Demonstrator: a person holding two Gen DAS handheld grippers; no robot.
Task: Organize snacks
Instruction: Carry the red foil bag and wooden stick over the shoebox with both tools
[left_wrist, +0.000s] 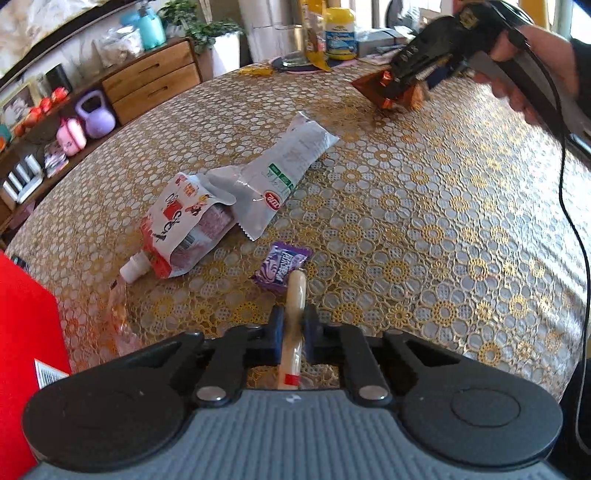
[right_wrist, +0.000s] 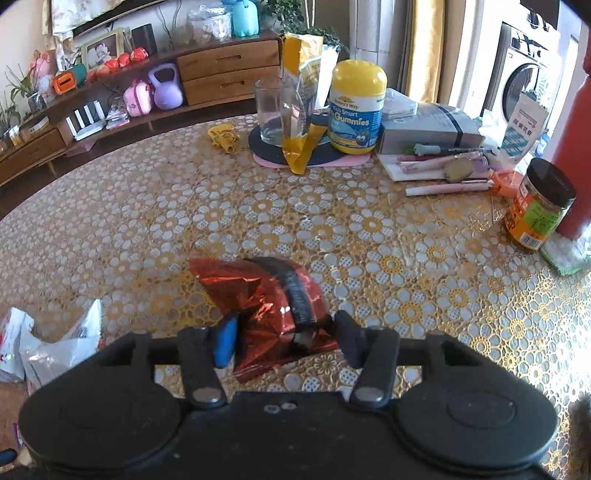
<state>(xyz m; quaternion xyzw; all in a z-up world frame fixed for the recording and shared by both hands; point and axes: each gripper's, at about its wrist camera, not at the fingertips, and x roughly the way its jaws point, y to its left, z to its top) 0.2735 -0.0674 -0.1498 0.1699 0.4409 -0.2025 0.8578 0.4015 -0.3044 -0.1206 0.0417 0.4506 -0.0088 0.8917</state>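
My left gripper (left_wrist: 294, 319) is shut on a thin beige sausage stick (left_wrist: 297, 291) that lies lengthwise between the pads, its tip touching a purple candy packet (left_wrist: 282, 267). Farther out on the patterned tablecloth (left_wrist: 424, 221) lie a red-and-white spouted pouch (left_wrist: 181, 229) and a white packet (left_wrist: 284, 166), overlapping. My right gripper (right_wrist: 286, 332) is at the table's far side, its pads pressed on a crumpled red foil packet (right_wrist: 258, 291) resting on the cloth. The same packet (left_wrist: 373, 88) and right gripper (left_wrist: 402, 92), held by a hand (left_wrist: 535, 55), show in the left wrist view.
At the back of the table stand a glass (right_wrist: 271, 114), a yellow-capped gummies bottle (right_wrist: 356, 107), a grey box (right_wrist: 428, 129), pens and a dark-lidded jar (right_wrist: 539, 206). A red object (left_wrist: 26, 314) fills the left edge. A clear wrapper (left_wrist: 118, 306) lies near it.
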